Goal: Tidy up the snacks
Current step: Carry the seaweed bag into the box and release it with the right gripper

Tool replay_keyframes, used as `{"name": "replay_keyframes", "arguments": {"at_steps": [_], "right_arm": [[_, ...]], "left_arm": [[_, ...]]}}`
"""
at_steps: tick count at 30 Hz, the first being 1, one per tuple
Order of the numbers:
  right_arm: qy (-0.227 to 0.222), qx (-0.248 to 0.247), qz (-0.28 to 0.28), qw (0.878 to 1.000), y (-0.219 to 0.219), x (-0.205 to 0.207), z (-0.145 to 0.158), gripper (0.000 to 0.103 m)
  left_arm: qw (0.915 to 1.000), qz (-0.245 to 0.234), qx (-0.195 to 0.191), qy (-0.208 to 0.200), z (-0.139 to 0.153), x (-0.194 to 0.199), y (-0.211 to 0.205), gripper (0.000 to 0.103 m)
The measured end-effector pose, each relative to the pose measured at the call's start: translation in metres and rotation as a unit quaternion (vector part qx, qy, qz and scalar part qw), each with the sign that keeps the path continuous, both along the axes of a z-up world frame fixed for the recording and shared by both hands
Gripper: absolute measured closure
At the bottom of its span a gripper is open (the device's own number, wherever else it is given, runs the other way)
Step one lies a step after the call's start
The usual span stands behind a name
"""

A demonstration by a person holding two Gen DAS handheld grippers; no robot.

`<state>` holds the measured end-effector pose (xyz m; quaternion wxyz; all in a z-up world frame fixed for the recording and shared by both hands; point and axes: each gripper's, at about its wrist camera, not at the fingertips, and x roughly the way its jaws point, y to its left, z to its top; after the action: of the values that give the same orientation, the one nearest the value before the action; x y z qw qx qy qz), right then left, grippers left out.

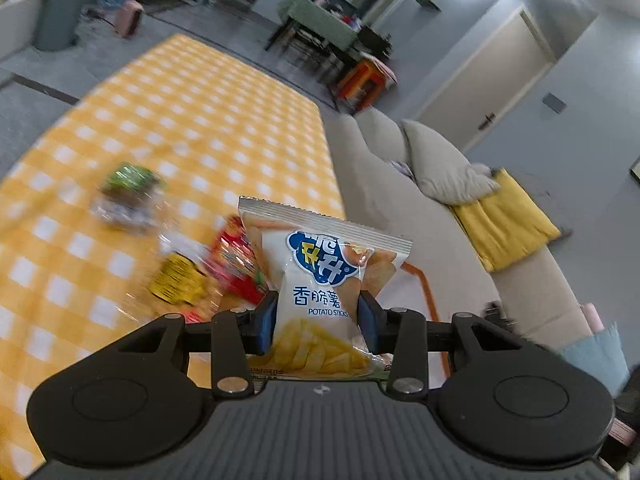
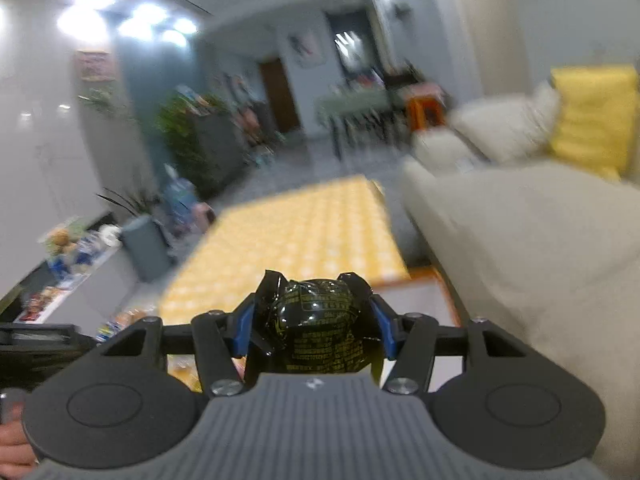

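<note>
In the left wrist view my left gripper [image 1: 318, 322] is shut on a white potato sticks bag [image 1: 320, 280], which stands upright between the blue pads, lifted above the table. Beyond it, blurred snacks lie on the yellow checked tablecloth [image 1: 192, 112]: a green-topped packet [image 1: 130, 196], a yellow packet [image 1: 176, 280] and a red packet [image 1: 236, 264]. In the right wrist view my right gripper [image 2: 314, 328] is shut on a round black packet with yellow print [image 2: 320, 328], held in the air above the table's near end [image 2: 296, 232].
A beige sofa [image 1: 408, 216] with a grey pillow and a yellow cushion [image 1: 504, 220] runs along the table's right side. An orange-edged container [image 1: 424, 292] sits below the bag. A grey bin [image 2: 146, 246], plants and a low shelf with snacks [image 2: 60, 272] stand left. A hand [image 2: 14, 444] shows at the lower left.
</note>
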<state>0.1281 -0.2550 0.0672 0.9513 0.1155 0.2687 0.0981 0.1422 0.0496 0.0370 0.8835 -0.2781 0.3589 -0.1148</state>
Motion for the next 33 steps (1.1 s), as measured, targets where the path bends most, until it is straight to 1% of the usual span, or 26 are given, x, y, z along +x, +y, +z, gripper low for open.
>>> {"name": "replay_keyframes", "arguments": {"at_steps": [3, 4, 7, 8, 9, 11, 13, 14, 15, 18, 20, 23, 24, 25, 26, 27, 28, 31, 33], "right_arm": [[0.073, -0.015, -0.008, 0.997, -0.007, 0.018, -0.017, 0.047], [0.089, -0.019, -0.006, 0.996, -0.008, 0.021, -0.023, 0.047], [0.150, -0.031, -0.008, 0.988, -0.009, 0.032, -0.043, 0.047], [0.163, -0.041, -0.006, 0.986, -0.005, 0.034, -0.048, 0.047], [0.174, -0.060, -0.001, 0.983, 0.000, 0.037, -0.053, 0.046], [0.183, -0.106, 0.011, 0.977, 0.013, 0.039, -0.060, 0.046], [0.199, -0.149, 0.021, 0.968, 0.025, 0.043, -0.069, 0.046], [0.213, -0.173, 0.022, 0.961, 0.032, 0.045, -0.075, 0.046], [0.224, -0.192, 0.021, 0.955, 0.029, 0.052, -0.079, 0.046], [0.266, -0.229, 0.000, 0.936, 0.032, 0.055, -0.092, 0.046], [0.285, -0.243, -0.002, 0.927, 0.033, 0.053, -0.097, 0.045], [0.309, -0.261, -0.010, 0.915, 0.030, 0.053, -0.107, 0.044], [0.317, -0.266, -0.007, 0.910, 0.030, 0.054, -0.110, 0.040], [0.324, -0.271, -0.003, 0.906, 0.030, 0.055, -0.113, 0.039], [0.325, -0.275, 0.006, 0.905, 0.032, 0.055, -0.114, 0.035], [0.329, -0.270, 0.010, 0.905, 0.032, 0.055, -0.114, 0.028], [0.330, -0.265, 0.009, 0.906, 0.030, 0.054, -0.115, 0.026], [0.329, -0.275, 0.010, 0.904, 0.030, 0.053, -0.115, 0.026], [0.321, -0.274, 0.006, 0.907, 0.030, 0.056, -0.113, 0.026]], "left_arm": [[0.9995, -0.028, 0.011, 0.001, -0.005, 0.004, -0.013, 0.056], [0.9994, -0.033, 0.012, -0.001, -0.007, 0.005, -0.016, 0.056], [0.9989, -0.047, 0.007, 0.005, -0.013, 0.006, -0.026, 0.056], [0.9986, -0.052, 0.005, 0.006, -0.016, 0.008, -0.027, 0.056], [0.9984, -0.056, 0.006, 0.006, -0.018, 0.008, -0.028, 0.056], [0.9978, -0.065, 0.011, 0.005, -0.018, 0.005, -0.034, 0.056], [0.9972, -0.073, 0.017, 0.003, -0.019, 0.005, -0.037, 0.056], [0.9970, -0.076, 0.014, 0.002, -0.019, 0.006, -0.038, 0.056], [0.9967, -0.081, 0.010, 0.001, -0.021, 0.006, -0.039, 0.056], [0.9964, -0.085, 0.006, 0.000, -0.022, 0.007, -0.039, 0.056], [0.9965, -0.083, 0.008, 0.000, -0.023, 0.007, -0.038, 0.056], [0.9967, -0.082, 0.000, 0.002, -0.023, 0.008, -0.035, 0.056], [0.9968, -0.080, -0.002, 0.003, -0.023, 0.009, -0.034, 0.056], [0.9970, -0.077, -0.001, 0.004, -0.023, 0.010, -0.033, 0.056], [0.9972, -0.075, 0.003, 0.004, -0.023, 0.010, -0.032, 0.056], [0.9973, -0.073, 0.005, 0.004, -0.023, 0.010, -0.032, 0.056], [0.9974, -0.072, 0.006, 0.005, -0.023, 0.011, -0.032, 0.056], [0.9973, -0.072, 0.003, 0.009, -0.023, 0.011, -0.031, 0.056], [0.9972, -0.074, 0.004, 0.008, -0.022, 0.010, -0.032, 0.056]]}}
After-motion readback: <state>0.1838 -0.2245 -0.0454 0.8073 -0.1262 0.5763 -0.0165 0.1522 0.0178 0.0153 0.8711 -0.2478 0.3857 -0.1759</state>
